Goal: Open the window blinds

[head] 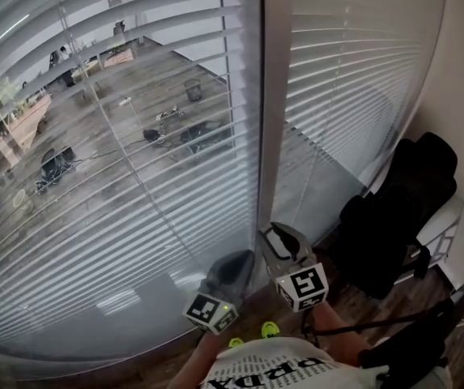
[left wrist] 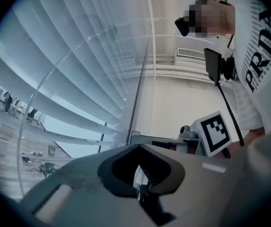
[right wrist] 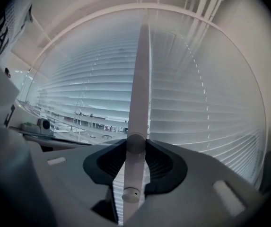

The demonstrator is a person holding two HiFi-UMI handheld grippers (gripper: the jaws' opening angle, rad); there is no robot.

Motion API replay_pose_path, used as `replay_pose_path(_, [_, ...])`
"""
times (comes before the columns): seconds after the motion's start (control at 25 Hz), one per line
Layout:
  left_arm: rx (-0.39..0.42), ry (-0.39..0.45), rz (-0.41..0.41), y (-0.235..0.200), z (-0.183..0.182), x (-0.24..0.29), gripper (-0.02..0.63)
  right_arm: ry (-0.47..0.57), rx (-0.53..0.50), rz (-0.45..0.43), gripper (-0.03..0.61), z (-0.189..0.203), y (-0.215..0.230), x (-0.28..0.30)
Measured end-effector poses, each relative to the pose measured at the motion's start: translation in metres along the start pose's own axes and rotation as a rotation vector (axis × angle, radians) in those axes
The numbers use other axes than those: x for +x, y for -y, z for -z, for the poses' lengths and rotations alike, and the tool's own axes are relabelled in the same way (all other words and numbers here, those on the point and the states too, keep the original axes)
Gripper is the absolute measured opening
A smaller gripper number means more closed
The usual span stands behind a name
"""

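Two sets of white window blinds hang ahead. The left blinds (head: 118, 136) have flat slats and the yard outside shows through them. The right blinds (head: 353, 71) are turned further closed. A white tilt wand (right wrist: 140, 89) hangs in front of the window post (head: 268, 96). My right gripper (head: 284, 241) (right wrist: 135, 148) is shut on the wand's lower end, with the wand's end cap poking out below the pads. My left gripper (head: 233, 266) (left wrist: 137, 148) hovers just left of it, shut, with nothing between its jaws. The right gripper's marker cube (left wrist: 215, 132) shows beside it.
A black office chair (head: 402, 209) stands at the right by the wall, close to my right arm. The wooden floor (head: 450, 331) runs along the bottom. The window glass and sill are right in front of both grippers.
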State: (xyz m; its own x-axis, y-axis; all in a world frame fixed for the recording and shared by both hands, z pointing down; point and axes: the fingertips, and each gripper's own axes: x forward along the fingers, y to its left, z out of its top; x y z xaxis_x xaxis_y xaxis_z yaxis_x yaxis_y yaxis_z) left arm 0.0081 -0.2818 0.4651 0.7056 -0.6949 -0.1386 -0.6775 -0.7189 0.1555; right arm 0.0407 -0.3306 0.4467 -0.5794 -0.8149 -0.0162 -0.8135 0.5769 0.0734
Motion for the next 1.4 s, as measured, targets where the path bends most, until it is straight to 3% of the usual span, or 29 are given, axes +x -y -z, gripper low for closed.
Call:
replay_pose_path(0.44, [-0.006,-0.008,0.02,0.0033,-0.0021,0.003,-0.007,-0.001,0.128,-0.015,0.134,0.0004,-0.0001,0.0007])
replay_pose_path(1.4, [-0.015,-0.002,0.024,0.0028,-0.0007,0.0098,-0.006,0.004,0.116,-0.008,0.126,0.0009,-0.0005,0.0011])
